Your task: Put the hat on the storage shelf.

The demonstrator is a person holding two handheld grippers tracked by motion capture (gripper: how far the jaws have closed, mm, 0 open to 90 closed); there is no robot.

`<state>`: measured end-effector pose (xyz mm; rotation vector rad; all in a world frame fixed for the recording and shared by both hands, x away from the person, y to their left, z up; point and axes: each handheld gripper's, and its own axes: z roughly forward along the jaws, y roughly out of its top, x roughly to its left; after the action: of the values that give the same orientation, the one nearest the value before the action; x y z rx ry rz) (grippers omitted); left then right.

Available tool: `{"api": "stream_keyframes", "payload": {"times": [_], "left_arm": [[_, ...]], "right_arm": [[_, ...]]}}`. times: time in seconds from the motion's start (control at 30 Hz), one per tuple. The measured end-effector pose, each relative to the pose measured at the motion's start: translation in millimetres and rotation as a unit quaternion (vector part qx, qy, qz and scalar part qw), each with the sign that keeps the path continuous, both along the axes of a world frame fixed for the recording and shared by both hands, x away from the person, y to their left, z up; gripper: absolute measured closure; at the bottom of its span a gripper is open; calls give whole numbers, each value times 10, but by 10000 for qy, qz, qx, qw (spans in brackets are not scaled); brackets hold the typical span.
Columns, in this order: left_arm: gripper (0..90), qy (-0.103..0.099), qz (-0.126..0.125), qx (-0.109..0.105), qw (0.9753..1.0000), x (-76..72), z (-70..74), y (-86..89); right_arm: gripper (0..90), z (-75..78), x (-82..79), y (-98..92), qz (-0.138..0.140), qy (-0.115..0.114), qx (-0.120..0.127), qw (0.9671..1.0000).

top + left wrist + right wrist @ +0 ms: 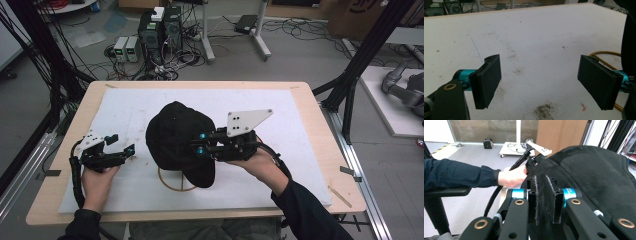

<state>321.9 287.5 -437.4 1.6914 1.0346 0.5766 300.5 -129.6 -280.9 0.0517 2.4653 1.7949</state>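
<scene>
A black cap (175, 135) sits on a light wooden stand with a ring base (172, 184) in the middle of the white mat (125, 107). My right gripper (200, 142) comes in from the right and is shut on the cap's fabric at its right side; in the right gripper view the jaws (544, 195) stand almost together with the black cloth (599, 170) pinched between them. My left gripper (122, 144) is open to the left of the cap, apart from it. In the left gripper view its jaws (541, 82) are spread wide over the bare mat, with the ring base (604, 53) and cap edge (629, 45) at the right.
The mat covers most of a wooden table (60, 145). Black frame posts (370, 45) stand at the right and left of the table. Computers and cables (160, 30) lie on the floor beyond the far edge. A person's other hand (512, 176) shows in the right gripper view.
</scene>
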Motion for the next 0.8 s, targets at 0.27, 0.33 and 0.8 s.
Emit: {"api": "stream_keyframes", "payload": {"times": [0.27,0.33,0.8], "left_arm": [[192,1,9,-25,10000,-2,0,2],[192,-7,16,-18,10000,-6,2,-2],[190,-70,29,-20,10000,-33,19,18]], "right_arm": [[592,-28,29,-273,-335,-57,251,9991],[524,-44,55,-374,-546,-49,314,9980],[320,-460,320,-1164,-2169,-30,507,9749]]}}
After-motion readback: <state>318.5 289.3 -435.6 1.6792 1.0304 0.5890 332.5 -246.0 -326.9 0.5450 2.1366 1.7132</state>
